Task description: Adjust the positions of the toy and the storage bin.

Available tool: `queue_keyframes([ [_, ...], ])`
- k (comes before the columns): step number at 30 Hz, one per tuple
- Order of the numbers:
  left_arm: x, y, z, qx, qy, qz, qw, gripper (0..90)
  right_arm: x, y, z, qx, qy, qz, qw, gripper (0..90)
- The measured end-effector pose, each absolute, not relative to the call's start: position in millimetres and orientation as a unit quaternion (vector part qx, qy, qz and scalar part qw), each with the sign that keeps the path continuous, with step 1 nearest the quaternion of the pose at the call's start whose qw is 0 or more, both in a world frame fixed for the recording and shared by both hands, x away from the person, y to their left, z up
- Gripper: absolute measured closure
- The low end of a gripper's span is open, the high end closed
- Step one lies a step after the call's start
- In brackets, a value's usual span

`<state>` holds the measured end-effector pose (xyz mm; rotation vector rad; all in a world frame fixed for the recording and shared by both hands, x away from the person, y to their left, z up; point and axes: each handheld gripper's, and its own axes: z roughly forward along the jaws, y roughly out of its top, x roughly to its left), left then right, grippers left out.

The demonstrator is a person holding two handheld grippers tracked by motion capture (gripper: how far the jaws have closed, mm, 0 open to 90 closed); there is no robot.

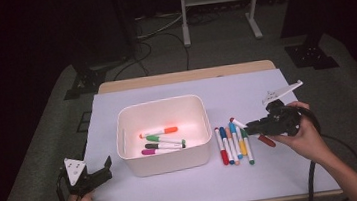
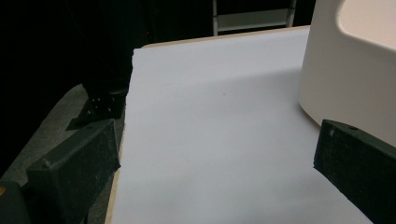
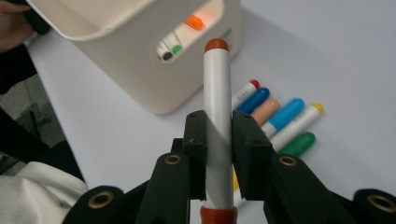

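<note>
A white bin (image 1: 165,163) stands mid-table with an orange marker (image 1: 158,131), a green one (image 1: 164,140) and a magenta one (image 1: 159,151) lying inside. Right of it, several markers (image 1: 234,145) lie in a row on the white sheet. My right gripper (image 1: 247,127) hovers just above that row, shut on a white marker with red ends (image 3: 217,88), which points toward the bin (image 3: 140,70). The loose markers (image 3: 280,116) lie below it. My left gripper (image 1: 99,175) rests at the table's front left corner, open and empty (image 2: 217,140), with the bin's wall (image 2: 345,70) to its right.
A white sheet (image 1: 176,191) covers the table, with a wooden strip (image 1: 184,76) bare along the far edge. On the floor beyond stand a white frame's legs (image 1: 217,6) and black stand bases (image 1: 81,83) (image 1: 310,54). Cables trail from both grippers.
</note>
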<state>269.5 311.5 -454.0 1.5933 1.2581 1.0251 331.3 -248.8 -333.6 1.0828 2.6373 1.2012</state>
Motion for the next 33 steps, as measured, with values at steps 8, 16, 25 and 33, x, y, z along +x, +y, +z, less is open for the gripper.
queue_keyframes([
  [8,269.2,311.1,-454.0,0.636,0.502,0.408,0.421,0.0,328.3,-224.7,-301.6,0.311,0.863,0.398,0.019,75.4],
  [16,269.0,311.2,-453.9,0.637,0.501,0.407,0.421,0.0,331.0,-197.6,-279.6,0.276,0.873,0.401,0.01,75.3],
  [25,269.1,311.4,-453.8,0.637,0.501,0.407,0.421,0.0,336.9,-159.6,-269.2,0.238,0.885,0.401,-0.003,75.4],
  [33,268.8,311.1,-454.1,0.635,0.501,0.408,0.423,0.0,342.4,-128.9,-264.5,0.209,0.894,0.396,-0.015,75.4],
])
